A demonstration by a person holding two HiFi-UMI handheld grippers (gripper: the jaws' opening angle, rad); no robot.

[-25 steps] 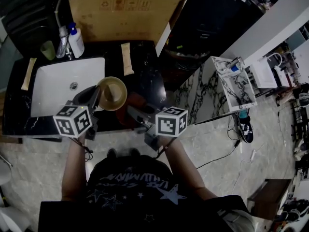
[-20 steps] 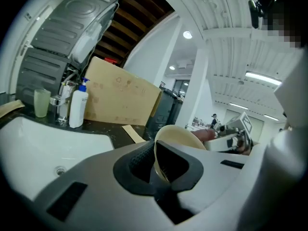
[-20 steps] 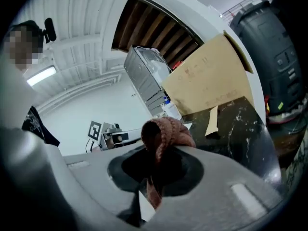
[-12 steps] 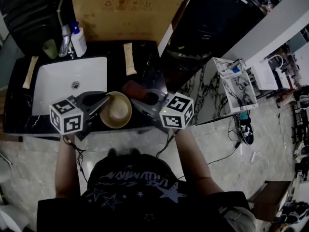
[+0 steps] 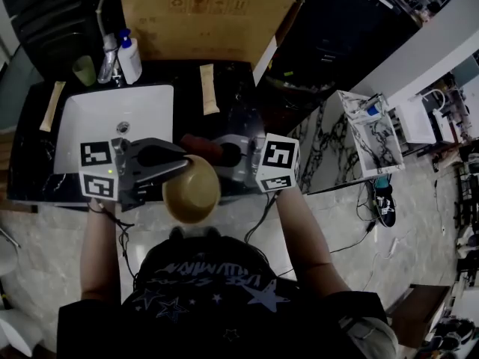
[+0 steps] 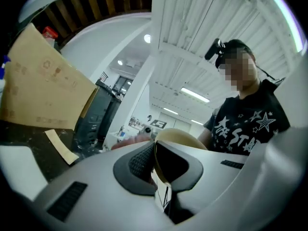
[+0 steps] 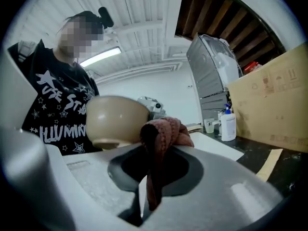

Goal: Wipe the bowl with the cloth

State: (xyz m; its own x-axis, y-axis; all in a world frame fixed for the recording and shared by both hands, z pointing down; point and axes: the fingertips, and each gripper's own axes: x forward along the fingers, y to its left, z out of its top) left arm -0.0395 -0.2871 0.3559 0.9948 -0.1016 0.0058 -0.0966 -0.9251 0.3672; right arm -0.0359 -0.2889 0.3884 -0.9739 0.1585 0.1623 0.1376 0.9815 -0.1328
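A tan bowl (image 5: pixel 192 194) hangs in the air at the counter's front edge, close to the person's chest. My left gripper (image 5: pixel 182 166) reaches in from the left and is shut on its rim; in the left gripper view the bowl (image 6: pixel 179 138) has its thin wall pinched between the dark pads (image 6: pixel 140 161). My right gripper (image 5: pixel 218 152) comes in from the right, shut on a reddish-brown cloth (image 5: pixel 199 144). In the right gripper view the cloth (image 7: pixel 164 129) bunches at the jaw tips, right beside the bowl (image 7: pixel 114 119). Whether cloth and bowl touch I cannot tell.
Behind the grippers lies a black counter with a white sink (image 5: pixel 90 126). A soap bottle (image 5: pixel 131 54) and a green cup (image 5: pixel 84 70) stand at its back, with a large cardboard box (image 5: pixel 206 13) behind. A wooden strip (image 5: pixel 208 88) lies right of the sink. A white rack (image 5: pixel 372 129) stands to the right.
The bowl has come up off the sink's edge and toward the person. Both grippers have swung level to face each other, bringing the cloth next to the bowl.
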